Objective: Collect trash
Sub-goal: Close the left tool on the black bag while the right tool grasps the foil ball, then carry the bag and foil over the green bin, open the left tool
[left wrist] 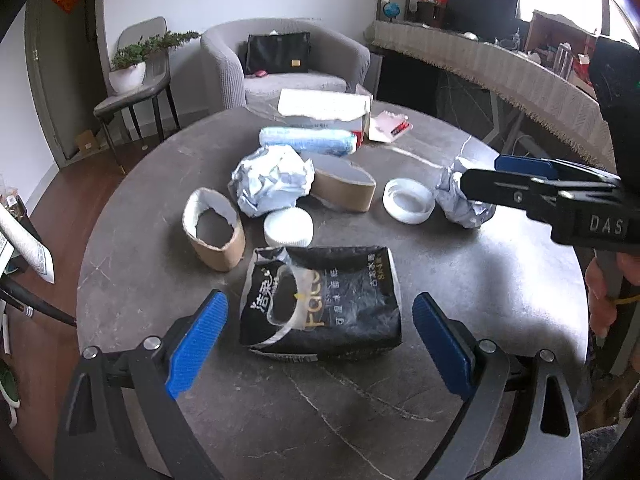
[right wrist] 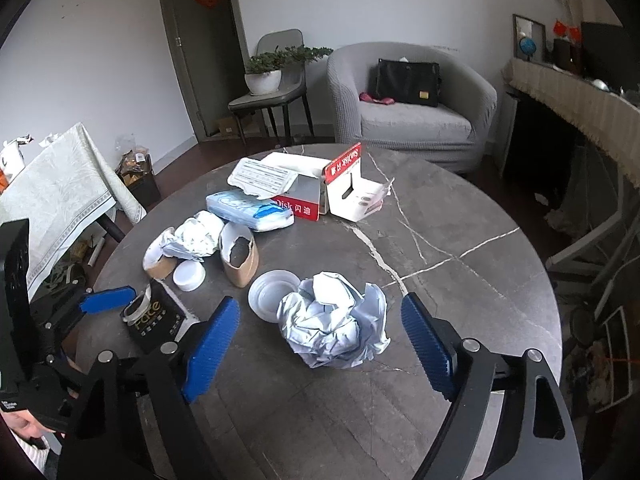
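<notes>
Two grippers, both wide open, holding nothing | left gripper (left wrist: 320, 344) sits around black bag (left wrist: 322, 300) on bench (left wrist: 480, 320) | right gripper (right wrist: 320, 344) sits around crumpled paper ball (right wrist: 334, 320)

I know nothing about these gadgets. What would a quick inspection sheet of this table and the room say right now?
Surface: round grey marble table, veined, dry.
Job's things: crumpled paper ball between the right tongs; black tissue pack ahead of the left tongs; second paper wad; two cardboard rings; white lids.
Clutter: torn SanDisk box, blue wipes pack.
Grippers: both tongs open, holding nothing.
Cables: nothing seen.
Surroundings: grey armchair with black bag, potted plant on a chair.
</notes>
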`<state>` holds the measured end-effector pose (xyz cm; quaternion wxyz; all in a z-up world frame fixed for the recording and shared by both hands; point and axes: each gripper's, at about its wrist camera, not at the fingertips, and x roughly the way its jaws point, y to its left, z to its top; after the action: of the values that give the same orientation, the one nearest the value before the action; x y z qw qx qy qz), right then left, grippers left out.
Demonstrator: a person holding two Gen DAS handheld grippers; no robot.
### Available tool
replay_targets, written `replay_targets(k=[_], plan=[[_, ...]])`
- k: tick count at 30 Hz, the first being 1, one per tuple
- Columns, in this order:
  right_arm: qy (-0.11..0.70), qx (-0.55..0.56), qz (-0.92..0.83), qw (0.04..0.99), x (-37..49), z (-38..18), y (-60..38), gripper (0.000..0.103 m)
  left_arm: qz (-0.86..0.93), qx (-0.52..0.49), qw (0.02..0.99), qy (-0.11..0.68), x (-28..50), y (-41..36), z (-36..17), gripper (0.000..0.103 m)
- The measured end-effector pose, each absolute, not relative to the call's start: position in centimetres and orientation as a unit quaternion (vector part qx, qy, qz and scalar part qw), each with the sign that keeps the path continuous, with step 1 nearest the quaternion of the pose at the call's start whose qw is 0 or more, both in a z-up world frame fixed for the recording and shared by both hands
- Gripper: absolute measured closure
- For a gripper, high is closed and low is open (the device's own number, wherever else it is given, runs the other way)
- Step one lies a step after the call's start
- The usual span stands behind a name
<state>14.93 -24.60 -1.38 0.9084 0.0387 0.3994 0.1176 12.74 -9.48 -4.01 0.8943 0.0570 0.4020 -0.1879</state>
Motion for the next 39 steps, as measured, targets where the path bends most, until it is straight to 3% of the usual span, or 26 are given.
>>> replay_targets(k=[6, 11, 16, 39], plan=[[0.429, 0.05, 0.106, 0.896, 15.9, -2.6, -24.7, 0.027, -0.188, 0.077, 0.889, 0.41, 12.7, -10.2, -4.4, 0.012], [0.438, 0.061, 0.102, 0.891, 16.2, -3.0, -24.8, 0.037, -0.2, 0.083, 0.891, 0.399, 12.2, -10.1, -4.4, 0.027], [0.437, 0.067, 0.088, 0.893, 16.0, -2.7, -25.0, 0.047, -0.204, 0.064, 0.893, 0.395, 11.9, -9.5, -4.3, 0.029], [0.383, 0.048, 0.14, 0.912, 12.1, 1.1, -18.1, 0.048, -0.138, -0.017, 0.925, 0.354, 8.2, 0.1, -2.0, 0.03]])
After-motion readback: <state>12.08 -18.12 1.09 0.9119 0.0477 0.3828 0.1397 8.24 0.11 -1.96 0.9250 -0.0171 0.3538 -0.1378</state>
